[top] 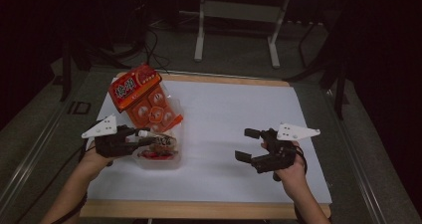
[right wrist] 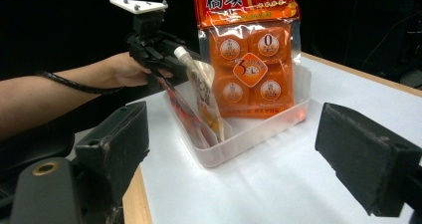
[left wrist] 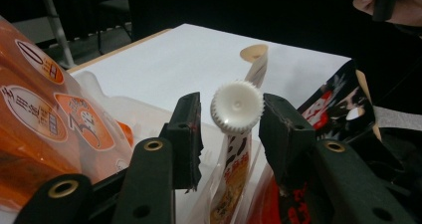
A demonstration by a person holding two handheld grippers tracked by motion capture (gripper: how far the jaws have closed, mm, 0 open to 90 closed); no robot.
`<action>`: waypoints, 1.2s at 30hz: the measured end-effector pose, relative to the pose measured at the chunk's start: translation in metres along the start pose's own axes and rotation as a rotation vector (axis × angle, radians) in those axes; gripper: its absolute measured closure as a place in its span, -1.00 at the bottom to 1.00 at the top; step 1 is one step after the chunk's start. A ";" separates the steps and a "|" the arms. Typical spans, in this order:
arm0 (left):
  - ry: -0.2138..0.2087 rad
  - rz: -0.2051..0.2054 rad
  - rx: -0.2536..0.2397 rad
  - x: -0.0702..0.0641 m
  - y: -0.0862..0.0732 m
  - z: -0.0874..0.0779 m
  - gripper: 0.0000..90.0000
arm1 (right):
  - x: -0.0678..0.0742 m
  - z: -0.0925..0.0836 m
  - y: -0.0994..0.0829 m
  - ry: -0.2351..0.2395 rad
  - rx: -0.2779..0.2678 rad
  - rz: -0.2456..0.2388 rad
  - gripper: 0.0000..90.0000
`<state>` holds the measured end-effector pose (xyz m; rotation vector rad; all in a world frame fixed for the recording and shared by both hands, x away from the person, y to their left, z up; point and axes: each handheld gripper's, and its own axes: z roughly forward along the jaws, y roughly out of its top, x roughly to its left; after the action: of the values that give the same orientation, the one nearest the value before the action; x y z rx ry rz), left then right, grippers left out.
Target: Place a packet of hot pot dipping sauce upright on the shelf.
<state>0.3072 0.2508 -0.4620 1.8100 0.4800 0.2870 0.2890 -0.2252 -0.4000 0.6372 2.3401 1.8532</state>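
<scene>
Spouted drink pouch upright in a clear tub at the left edge of a white-topped table.

Left gripper (top: 144,137) over the clear plastic tub (top: 175,163), jaws apart on either side of the white ribbed cap (left wrist: 237,106) of the printed spouted pouch (right wrist: 206,97), not pressing it. Tall orange snack pack (top: 144,97) leaning in the tub's far end. Right gripper (top: 247,144) near the right edge, jaws wide apart, holding nothing. White sheet (top: 239,114) covering a wood-edged table (top: 199,210); dark room beyond, grey floor, pale desk frame (top: 236,15).
</scene>
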 end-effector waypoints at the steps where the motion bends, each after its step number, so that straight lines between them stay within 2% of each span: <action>1: 0.010 0.000 -0.007 -0.001 0.002 -0.002 0.20 | 0.000 0.000 0.000 0.000 0.000 0.000 -0.70; 4: 0.020 -0.003 -0.019 -0.003 0.008 -0.004 0.12 | 0.000 0.001 0.000 0.001 0.004 0.000 -0.70; 6: 0.012 -0.005 -0.028 -0.004 0.012 -0.006 0.08 | 0.000 0.001 0.000 0.003 0.006 0.000 -0.70; 12: 0.018 0.029 -0.022 -0.010 0.031 -0.005 0.05 | 0.001 0.002 -0.001 0.003 0.010 0.003 -0.70; 18: 0.024 0.019 -0.050 -0.014 0.045 -0.002 0.00 | 0.000 0.002 -0.001 0.004 0.009 0.004 -0.70; 19: 0.035 0.020 -0.052 -0.015 0.048 -0.001 0.00 | 0.000 0.002 -0.001 0.003 0.009 0.005 -0.70; 23: 0.042 0.023 -0.071 -0.019 0.053 0.002 -0.13 | -0.001 0.001 -0.001 0.000 0.009 0.004 -0.70; 25: 0.014 -0.009 -0.080 -0.023 0.059 0.006 -0.18 | -0.001 0.000 0.000 0.003 0.007 0.006 -0.70; 29: 0.014 -0.006 -0.073 -0.029 0.064 0.013 -0.37 | 0.000 0.000 0.000 0.002 0.011 0.004 -0.70; 34: 0.013 -0.034 -0.098 -0.037 0.072 0.023 -0.47 | 0.000 -0.001 0.000 -0.001 0.008 0.002 -0.70; 35: -0.003 -0.036 -0.084 -0.040 0.075 0.027 -0.67 | 0.000 -0.002 0.001 -0.003 0.005 0.002 -0.70; 36: -0.011 -0.036 -0.081 -0.041 0.076 0.028 -0.68 | 0.000 -0.002 0.001 -0.003 0.006 0.000 -0.70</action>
<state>0.2963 0.1899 -0.3954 1.7216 0.4857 0.2679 0.2883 -0.2269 -0.3984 0.6407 2.3446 1.8447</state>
